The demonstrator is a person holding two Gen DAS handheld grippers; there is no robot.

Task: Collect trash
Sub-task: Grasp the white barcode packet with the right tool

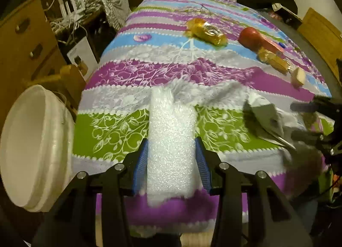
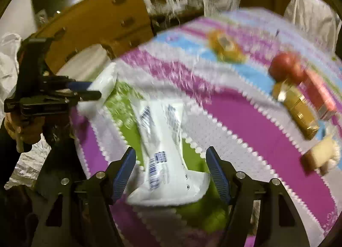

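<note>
Left gripper clamps a bubbly white foam block, long axis pointing away; right gripper open around a crinkled white wrapper.

Motion-blurred white wrapper print

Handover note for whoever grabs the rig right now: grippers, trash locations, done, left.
Left gripper: shut on the white foam piece, lifted over the near table edge.
Right gripper: open, its fingers either side of the white printed wrapper; the view is blurred, so contact is unclear.
White bucket stands off the table's left edge; nothing shows inside it from this angle.
On the striped tablecloth: yellow wrapper, red item, gold packet, small beige piece.
Done: foam gripped.
Left: probably drop the foam in the bucket, grip the wrapper, then collect the rest.
</note>
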